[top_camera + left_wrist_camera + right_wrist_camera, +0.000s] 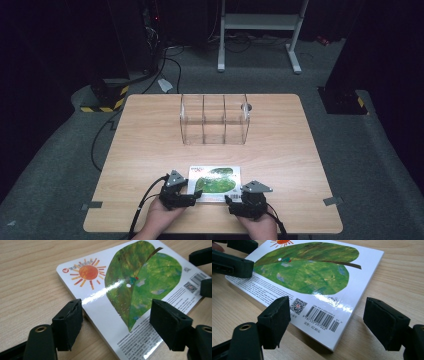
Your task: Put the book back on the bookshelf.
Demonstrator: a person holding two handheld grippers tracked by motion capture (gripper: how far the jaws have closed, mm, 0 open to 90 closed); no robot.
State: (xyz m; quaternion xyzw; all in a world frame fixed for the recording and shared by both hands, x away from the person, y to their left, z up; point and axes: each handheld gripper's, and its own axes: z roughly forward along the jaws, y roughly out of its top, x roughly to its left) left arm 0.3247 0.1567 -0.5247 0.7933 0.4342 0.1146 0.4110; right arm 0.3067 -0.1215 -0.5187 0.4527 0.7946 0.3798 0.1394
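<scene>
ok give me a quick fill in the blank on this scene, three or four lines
1. The book lies flat on the ____.
2. Its cover shows a big green ____.
3. Both hand-held grippers, left and right, have their jaws ____.
4. Behind the book stands a clear ____ with three compartments.

Missing: table; leaf; open; organizer

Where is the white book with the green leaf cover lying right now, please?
In the high view, the white book with the green leaf cover lies flat near the wooden table's front edge, between the left gripper and right gripper.
</scene>
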